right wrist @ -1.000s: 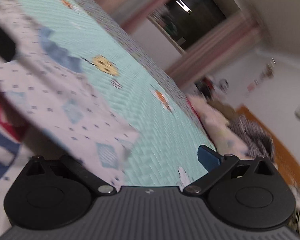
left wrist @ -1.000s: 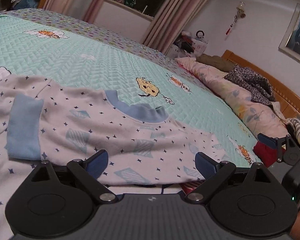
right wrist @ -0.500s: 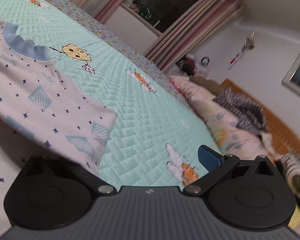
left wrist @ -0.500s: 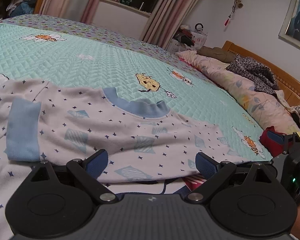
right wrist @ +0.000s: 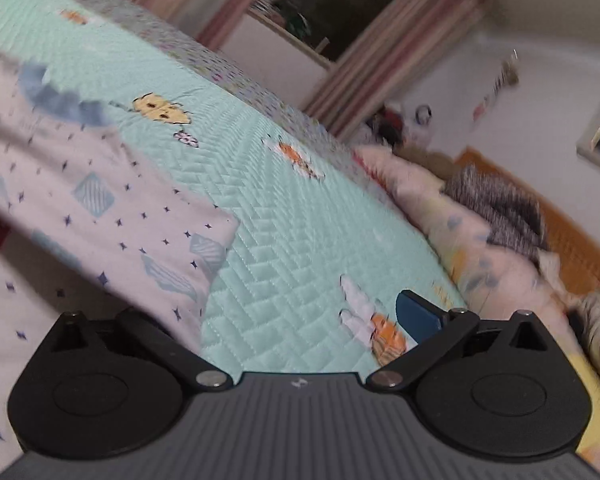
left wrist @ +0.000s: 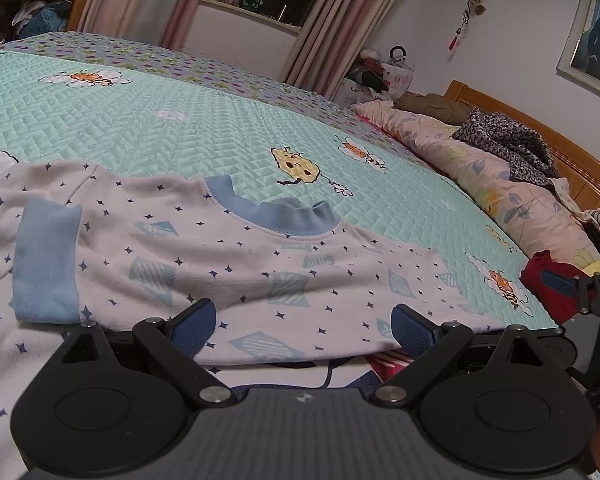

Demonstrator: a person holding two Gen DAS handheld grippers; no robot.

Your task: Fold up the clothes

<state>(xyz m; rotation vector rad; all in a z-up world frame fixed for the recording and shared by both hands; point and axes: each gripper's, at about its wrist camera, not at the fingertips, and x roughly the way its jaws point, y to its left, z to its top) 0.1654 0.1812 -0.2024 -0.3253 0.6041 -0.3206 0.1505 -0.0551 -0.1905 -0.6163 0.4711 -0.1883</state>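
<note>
A white pyjama top (left wrist: 228, 264) with small dark stars and a blue collar (left wrist: 276, 212) lies on the mint quilted bedspread (left wrist: 180, 128). Its upper half is folded over, with a blue cuff (left wrist: 46, 264) lying on it at left. My left gripper (left wrist: 302, 330) is open, its blue pads either side of the folded hem. My right gripper (right wrist: 300, 320) is open at the top's right corner (right wrist: 204, 248); its left finger is hidden under the cloth. It also shows in the left wrist view (left wrist: 572, 292).
A floral pillow (left wrist: 500, 184) with dark patterned clothing (left wrist: 508, 140) lies along the wooden headboard (left wrist: 572, 160) at right. A red item (left wrist: 548, 284) sits near the right gripper. Curtains and a window stand beyond the bed's far edge.
The left view has lowered and levelled slightly over the folded top. The right gripper has swung, its view blurred, and stays at the top's right corner. Both remain open.
</note>
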